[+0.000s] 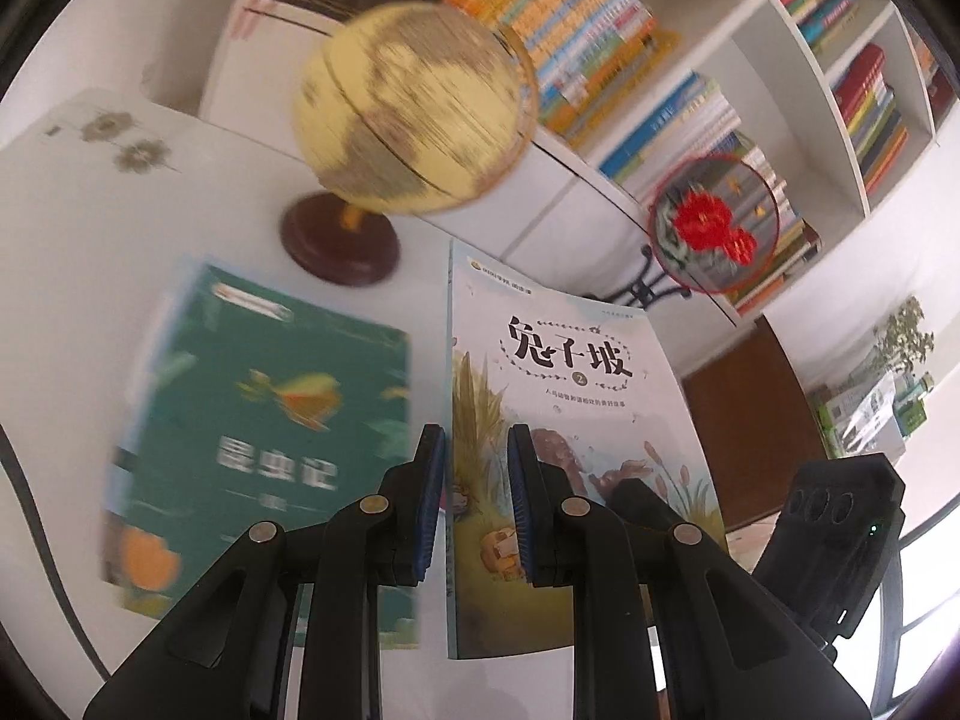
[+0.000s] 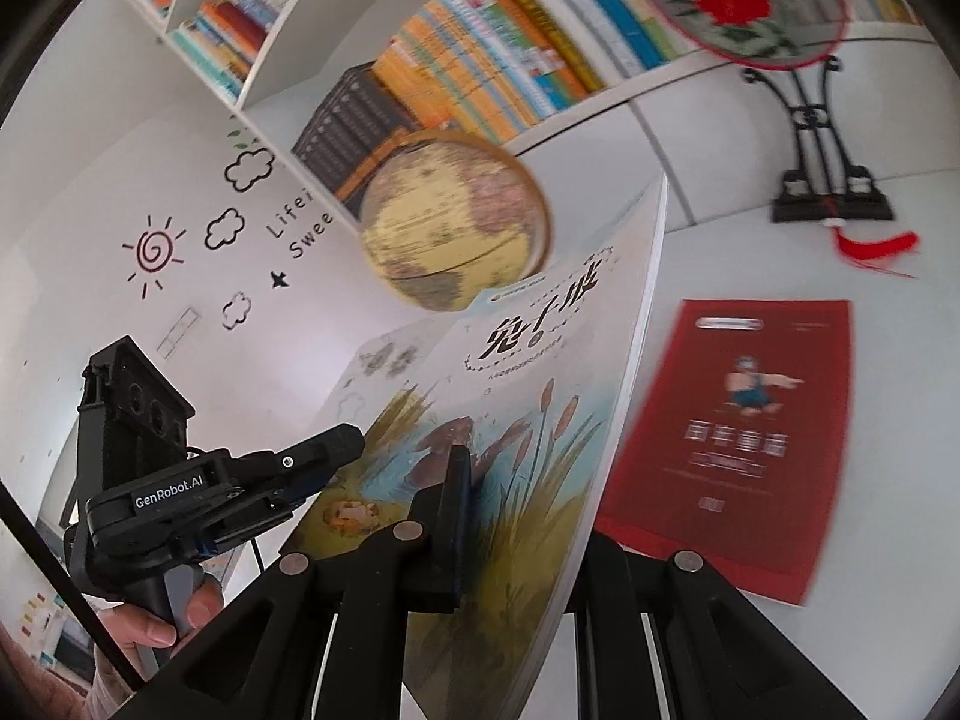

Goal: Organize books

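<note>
Rabbit book (image 2: pixel 516 420): pale cover, reeds, lifted off surface (image 2: pixel 750 252), clamped in right tool (image 2: pixel 516 516); far finger hidden. Left tool (image 1: pixel 477 504) parted, empty. Green book (image 1: pixel 270 420) blurred.

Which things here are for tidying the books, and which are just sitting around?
For the job:
- pale rabbit book, gripped by the right gripper
- green book, lying on the table
- red book, lying flat
- left gripper, open
- bookshelf

Just sitting around:
- globe
- round fan on its stand
- wall stickers
</note>
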The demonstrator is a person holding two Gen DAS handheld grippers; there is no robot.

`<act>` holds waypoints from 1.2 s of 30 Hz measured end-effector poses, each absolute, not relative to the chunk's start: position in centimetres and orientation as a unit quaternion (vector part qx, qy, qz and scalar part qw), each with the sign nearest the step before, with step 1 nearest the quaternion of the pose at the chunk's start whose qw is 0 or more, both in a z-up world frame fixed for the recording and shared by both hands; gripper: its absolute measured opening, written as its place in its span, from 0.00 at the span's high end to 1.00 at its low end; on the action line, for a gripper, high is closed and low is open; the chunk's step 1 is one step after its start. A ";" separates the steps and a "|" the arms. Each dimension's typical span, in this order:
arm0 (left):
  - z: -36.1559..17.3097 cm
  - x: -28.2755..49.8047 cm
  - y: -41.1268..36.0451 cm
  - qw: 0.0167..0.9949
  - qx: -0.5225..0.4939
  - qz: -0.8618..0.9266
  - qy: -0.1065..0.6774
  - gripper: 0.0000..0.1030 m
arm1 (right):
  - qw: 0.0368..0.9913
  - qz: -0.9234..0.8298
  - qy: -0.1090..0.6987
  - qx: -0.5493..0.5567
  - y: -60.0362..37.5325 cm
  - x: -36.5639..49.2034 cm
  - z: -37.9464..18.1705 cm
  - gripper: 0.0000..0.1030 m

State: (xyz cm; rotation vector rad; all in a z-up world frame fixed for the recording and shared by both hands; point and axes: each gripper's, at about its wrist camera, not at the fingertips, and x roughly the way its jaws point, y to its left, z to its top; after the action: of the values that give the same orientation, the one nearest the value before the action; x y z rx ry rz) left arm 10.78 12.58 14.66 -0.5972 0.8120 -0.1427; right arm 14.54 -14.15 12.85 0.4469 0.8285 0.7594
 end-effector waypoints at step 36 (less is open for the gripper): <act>8.2 8.8 24.1 0.848 -0.289 0.003 0.444 0.84 | 0.781 0.382 0.466 0.162 1.4 15.4 7.9 0.87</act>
State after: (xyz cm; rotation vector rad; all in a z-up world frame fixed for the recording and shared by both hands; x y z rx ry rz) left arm 8.77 24.13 8.22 -0.6088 0.9351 0.0069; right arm 15.40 1.43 7.86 0.3489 1.0066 0.8260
